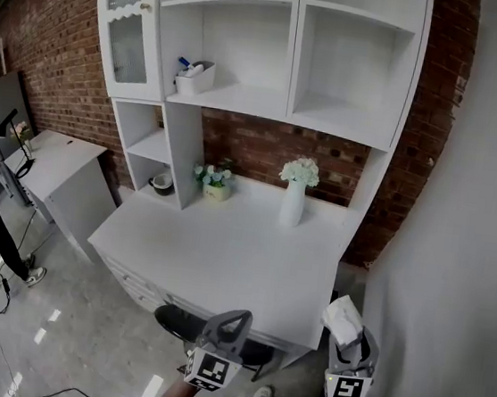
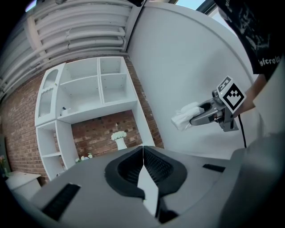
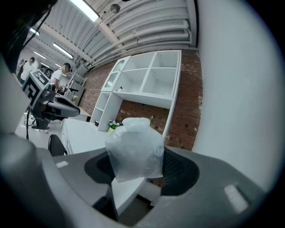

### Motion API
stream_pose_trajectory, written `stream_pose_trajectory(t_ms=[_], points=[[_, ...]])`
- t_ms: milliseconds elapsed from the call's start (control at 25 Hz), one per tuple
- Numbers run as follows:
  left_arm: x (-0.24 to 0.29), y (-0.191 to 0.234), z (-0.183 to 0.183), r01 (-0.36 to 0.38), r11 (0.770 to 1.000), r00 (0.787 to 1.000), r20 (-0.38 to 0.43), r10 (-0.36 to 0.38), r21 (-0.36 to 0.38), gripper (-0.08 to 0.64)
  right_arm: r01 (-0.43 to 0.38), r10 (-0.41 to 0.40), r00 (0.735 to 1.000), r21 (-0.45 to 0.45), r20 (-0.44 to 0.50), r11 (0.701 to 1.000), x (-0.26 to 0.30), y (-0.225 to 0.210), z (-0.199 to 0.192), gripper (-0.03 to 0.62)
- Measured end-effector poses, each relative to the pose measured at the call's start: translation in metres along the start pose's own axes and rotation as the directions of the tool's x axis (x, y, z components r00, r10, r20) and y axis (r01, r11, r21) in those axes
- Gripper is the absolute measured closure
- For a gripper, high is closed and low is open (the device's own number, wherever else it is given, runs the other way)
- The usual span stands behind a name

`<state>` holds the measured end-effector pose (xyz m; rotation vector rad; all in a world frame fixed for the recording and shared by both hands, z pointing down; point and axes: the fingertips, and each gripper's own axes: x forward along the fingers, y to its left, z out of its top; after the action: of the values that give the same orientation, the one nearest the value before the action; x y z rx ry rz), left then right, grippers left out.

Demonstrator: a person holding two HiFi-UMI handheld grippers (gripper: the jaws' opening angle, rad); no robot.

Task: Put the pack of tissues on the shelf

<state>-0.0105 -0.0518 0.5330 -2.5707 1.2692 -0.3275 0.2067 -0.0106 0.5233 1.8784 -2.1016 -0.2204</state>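
A plain white wall (image 1: 470,220) fills the right side of your head view, and a red brick wall (image 1: 59,53) runs behind everything else. Against the brick stands a tall white shelf unit (image 1: 295,46) with open compartments and one glass-fronted door at its upper left. Below it a white bench (image 1: 224,253) juts toward you, its top mostly bare.

A black round stool (image 1: 181,322) sits at the near edge of the bench. Toward the back of the bench, a white vase (image 1: 293,203) holding white flowers stands upright. A small pot of flowers (image 1: 214,184) sits to its left, near the shelf unit's side cubbies. A white basket (image 1: 196,77) rests on the left middle shelf.

Both of your claws are low in the head view, in front of the bench and well apart from the shelves. Your left claw (image 2: 143,156) is clenched with nothing in it. Your right claw (image 1: 347,340) is grasping the pack of tissues (image 3: 136,149), a pale plastic-wrapped bundle that sticks up and forward between the jaws.
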Motion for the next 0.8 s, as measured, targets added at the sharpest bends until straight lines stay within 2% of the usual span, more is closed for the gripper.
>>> stream_pose_trajectory(t_ms=[360, 640, 800], points=[[0.057, 0.008, 0.008, -0.026, 0.999, 1.000, 0.010, 0.026, -0.031, 0.549, -0.027, 0.027, 1.000, -0.013, 0.012, 1.000, 0.047, -0.037, -0.004, 0.339], [0.097, 0.025, 0.016, -0.071, 0.991, 0.997, 0.033, 0.075, -0.115, 0.549, -0.063, 0.063, 0.998, -0.029, -0.003, 0.998, 0.085, -0.058, -0.012, 0.339], [0.109, 0.032, 0.019, -0.085, 0.989, 0.995, 0.036, 0.090, -0.120, 0.549, -0.075, 0.075, 0.997, -0.024, 0.007, 0.997, 0.101, -0.062, -0.009, 0.339]])
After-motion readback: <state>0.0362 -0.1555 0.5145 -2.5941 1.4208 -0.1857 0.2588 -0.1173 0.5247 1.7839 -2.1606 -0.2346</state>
